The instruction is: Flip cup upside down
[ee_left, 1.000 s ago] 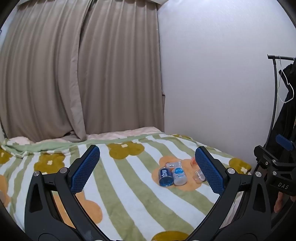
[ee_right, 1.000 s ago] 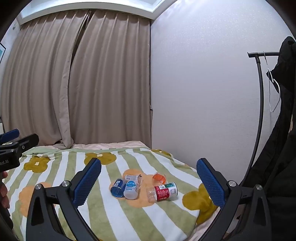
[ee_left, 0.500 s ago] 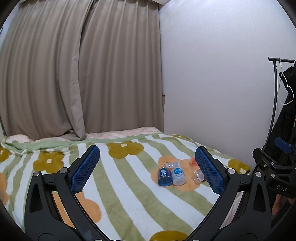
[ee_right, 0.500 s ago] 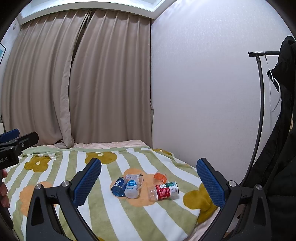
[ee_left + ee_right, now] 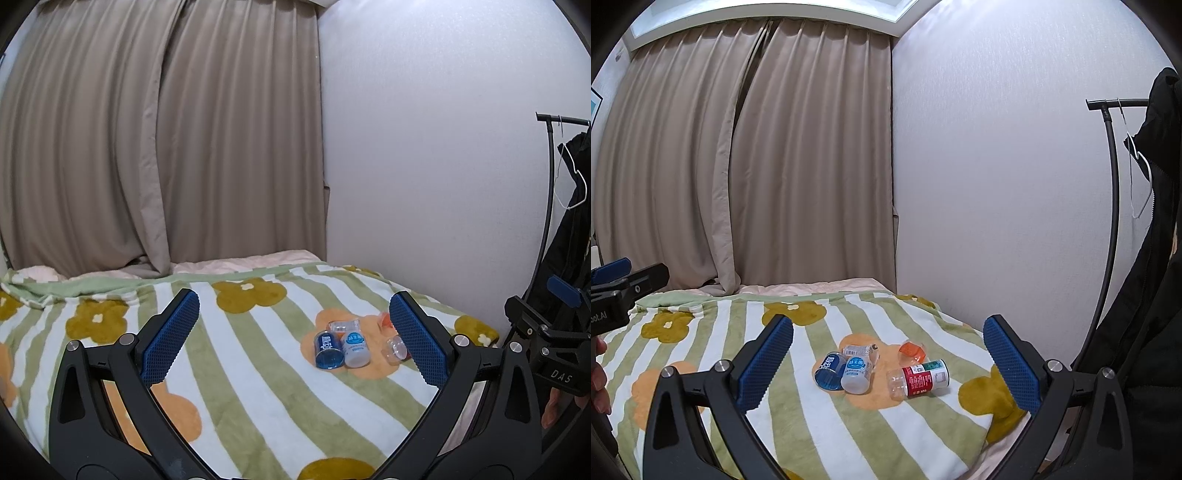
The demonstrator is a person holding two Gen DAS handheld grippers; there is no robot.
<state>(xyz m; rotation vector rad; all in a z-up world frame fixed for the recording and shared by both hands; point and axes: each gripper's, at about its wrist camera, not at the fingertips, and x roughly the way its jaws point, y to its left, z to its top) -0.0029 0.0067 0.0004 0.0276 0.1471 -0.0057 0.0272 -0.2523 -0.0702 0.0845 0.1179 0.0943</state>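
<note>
Several small plastic cups lie on their sides in a cluster on the bed. A dark blue cup (image 5: 829, 372) and a white-and-blue cup (image 5: 857, 373) lie side by side, with a clear cup (image 5: 858, 350) behind them. A red-labelled cup (image 5: 919, 377) and a small orange cup (image 5: 911, 350) lie to their right. The blue cup (image 5: 327, 347) and the white-and-blue cup (image 5: 354, 347) also show in the left wrist view. My left gripper (image 5: 295, 338) and right gripper (image 5: 888, 363) are both open, empty and well short of the cups.
The bed has a green-striped flower blanket (image 5: 798, 417). Beige curtains (image 5: 757, 166) hang behind it and a white wall (image 5: 997, 184) runs along its right side. A black clothes rack (image 5: 1112, 206) with a dark coat (image 5: 1152, 295) stands at the right.
Both views have drifted slightly; the cups sit a little lower and further left in the left wrist view. The cups have not moved on the blanket. Both grippers stay open.
</note>
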